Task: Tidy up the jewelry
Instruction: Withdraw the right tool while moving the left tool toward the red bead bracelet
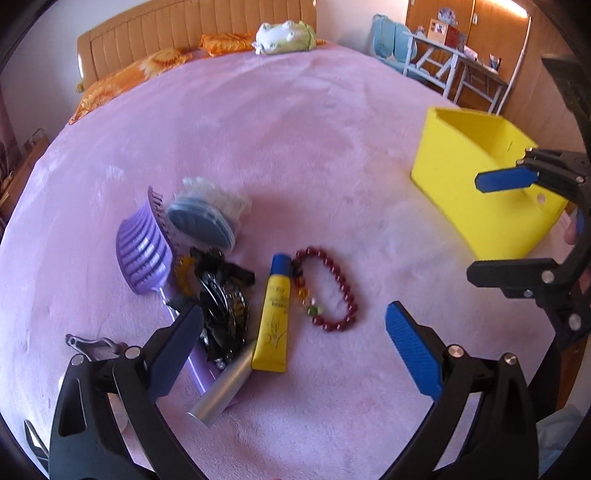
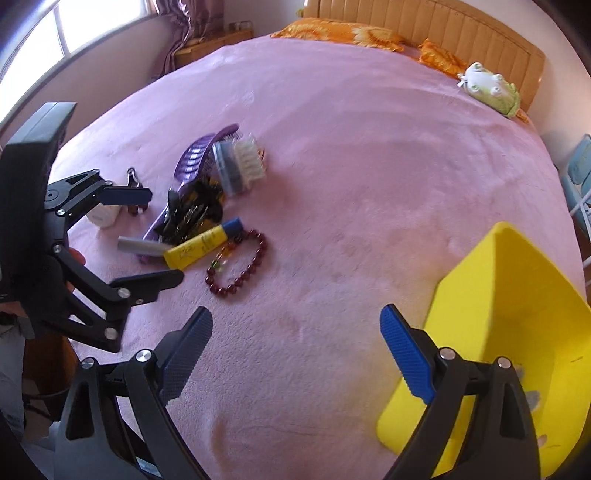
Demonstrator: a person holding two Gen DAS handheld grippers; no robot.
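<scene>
Both tongs wide open, empty: left tongs (image 1: pixel 291 332), right tongs (image 2: pixel 295 328). Round dark-red bead bracelet (image 1: pixel 332 288) lies on fuzzy pink bed (image 1: pixel 295 147), touching yellow tube (image 1: pixel 275 317); print unreadable. Beyond, yellow plastic bin (image 1: pixel 476 184).

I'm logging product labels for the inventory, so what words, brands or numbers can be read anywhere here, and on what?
Nothing can be read for certain.
Yellow tube: dark print and a line drawing on its side, too blurred to read in either view.
Boxes on the white shelf: printed faces, too small to read.
Yellow box, bead bracelet, purple hairbrush, silver cylinder: no text visible.
</scene>
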